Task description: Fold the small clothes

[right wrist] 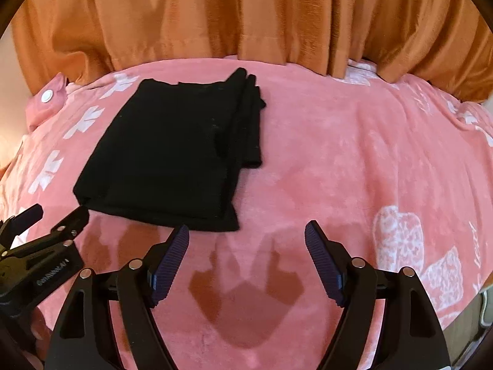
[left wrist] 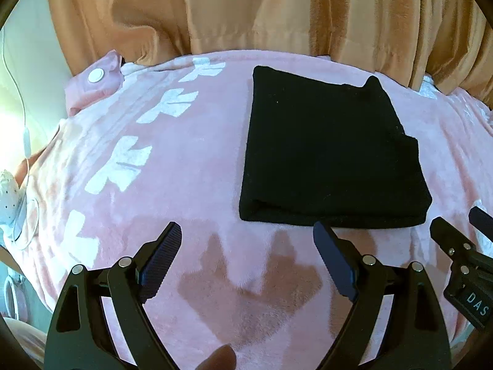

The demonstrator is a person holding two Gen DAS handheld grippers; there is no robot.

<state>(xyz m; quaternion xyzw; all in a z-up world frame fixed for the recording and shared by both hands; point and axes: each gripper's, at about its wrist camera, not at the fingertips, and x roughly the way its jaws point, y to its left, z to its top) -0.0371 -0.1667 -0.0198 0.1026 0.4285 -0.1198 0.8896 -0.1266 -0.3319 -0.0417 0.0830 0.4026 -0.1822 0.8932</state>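
Black folded cloth square (left wrist: 329, 151) lay flat on pink fleece blanket (left wrist: 191, 160) — my left gripper (left wrist: 246, 259) and right gripper (right wrist: 246, 256) both spread wide, empty.

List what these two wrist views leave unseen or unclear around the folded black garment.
- Folded black garment: its type and inner layers are hidden by its own top fold in both views.
- Pink blanket: the surface under it is covered throughout.
- Behind the orange curtain: blocked.
- White cable: cut off by the left wrist view's edge.
- Right gripper: partly cut off in the left wrist view.
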